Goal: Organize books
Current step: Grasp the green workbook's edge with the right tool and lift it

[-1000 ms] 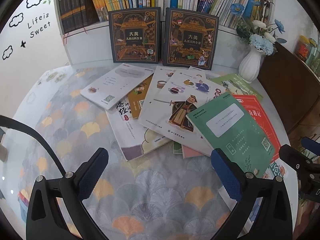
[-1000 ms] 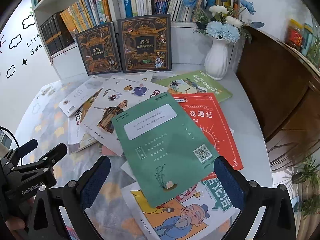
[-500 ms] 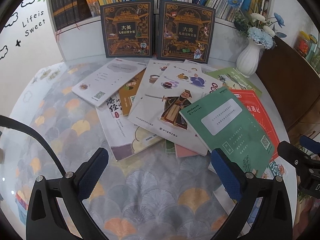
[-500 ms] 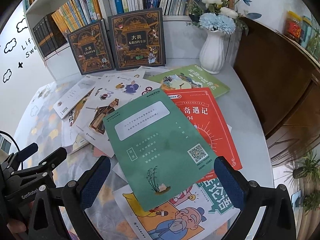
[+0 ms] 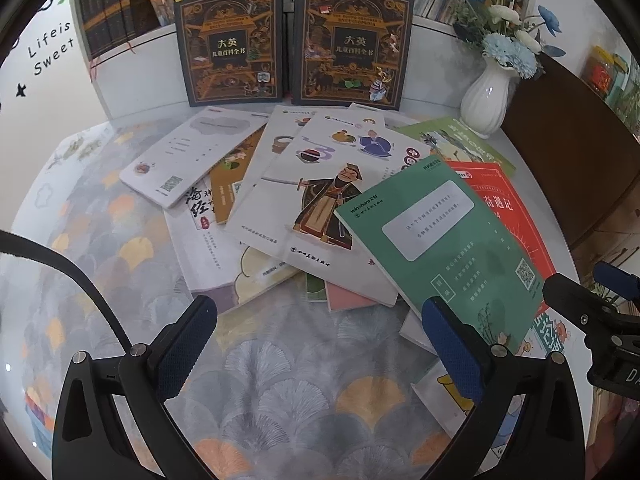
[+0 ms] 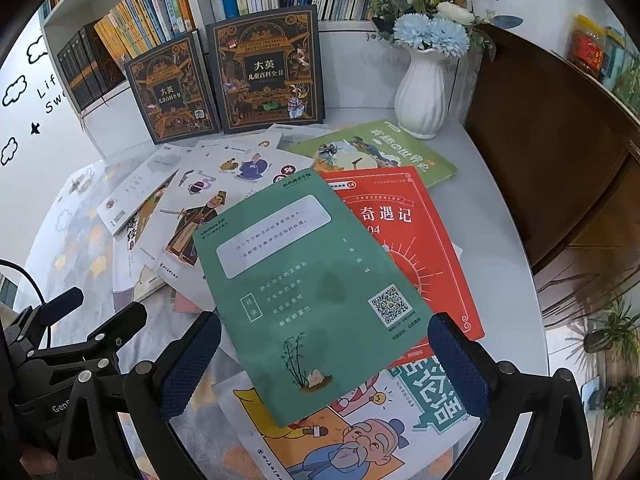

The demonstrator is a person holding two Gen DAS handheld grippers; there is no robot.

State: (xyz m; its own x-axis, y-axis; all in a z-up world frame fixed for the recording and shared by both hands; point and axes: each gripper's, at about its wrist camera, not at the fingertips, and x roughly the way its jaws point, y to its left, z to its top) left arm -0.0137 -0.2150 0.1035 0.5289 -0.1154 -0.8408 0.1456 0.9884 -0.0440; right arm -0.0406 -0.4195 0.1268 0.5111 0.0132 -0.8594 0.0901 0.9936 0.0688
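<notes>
Hovering wide open and empty over scattered books: left gripper (image 5: 320, 344) above bare desk (image 5: 120, 264), right gripper (image 6: 324, 354) straddling green book (image 6: 308, 292).

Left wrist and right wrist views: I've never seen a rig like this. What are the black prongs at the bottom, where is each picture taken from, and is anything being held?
There is no robot arm. A person carries a handheld gripper in each hand, and each has a fisheye camera looking forward along its two fingers. The black prongs with blue pads are those fingers. One picture looks out from the left gripper, the other from the right gripper; each gripper also shows at the edge of the other's view.

Both jaws stand open and hold nothing. Scattered, overlapping books cover the table: a green book on top, partly over a red book and a warrior book. Behind, two dark books stand upright against a shelf, beside a white vase of flowers.
</notes>
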